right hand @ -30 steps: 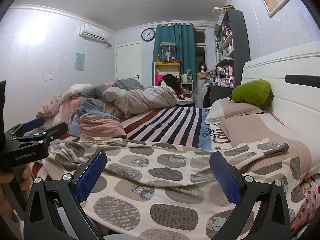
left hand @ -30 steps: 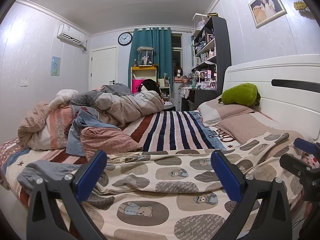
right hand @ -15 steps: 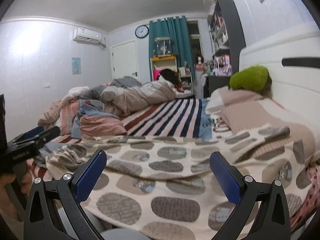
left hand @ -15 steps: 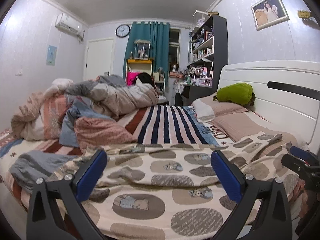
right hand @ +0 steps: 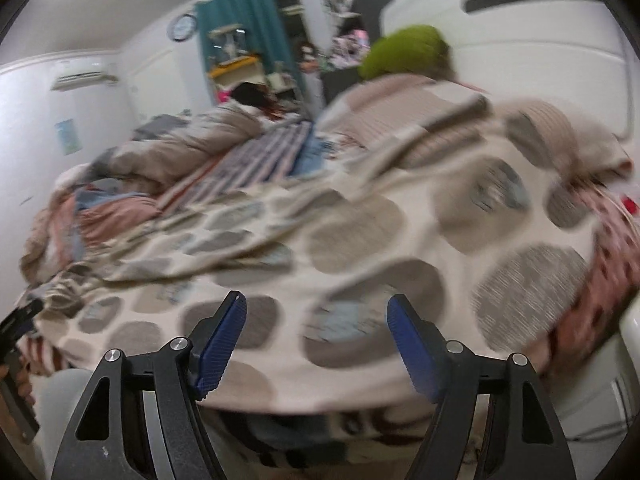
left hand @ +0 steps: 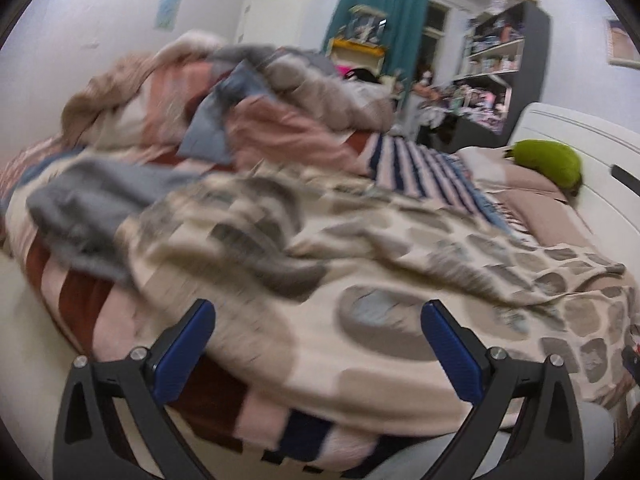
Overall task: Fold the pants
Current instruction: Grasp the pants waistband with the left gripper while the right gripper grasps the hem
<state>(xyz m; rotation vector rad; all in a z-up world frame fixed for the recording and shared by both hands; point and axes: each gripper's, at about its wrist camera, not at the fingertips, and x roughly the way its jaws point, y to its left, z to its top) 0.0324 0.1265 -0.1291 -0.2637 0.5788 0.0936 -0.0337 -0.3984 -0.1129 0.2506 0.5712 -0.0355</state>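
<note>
At the bed's near edge, the left tool point(left hand: 318, 344) and right tool point(right hand: 316, 340) hover with jaws wide apart, gripping nothing. Just beyond, the pants point(left hand: 400, 280), patterned with grey ovals, lie rumpled across the bed point(left hand: 88, 300). Farther back sit heaped quilts point(left hand: 280, 92). Risk: a pinch could catch the sheet beneath, dragging both.

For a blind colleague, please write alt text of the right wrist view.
The open right gripper, blue-padded, points at cream pants with grey oval patches spread on a bed; nothing is grasped. Behind lie a green plush pillow and a striped sheet; the image is motion-blurred.
</note>
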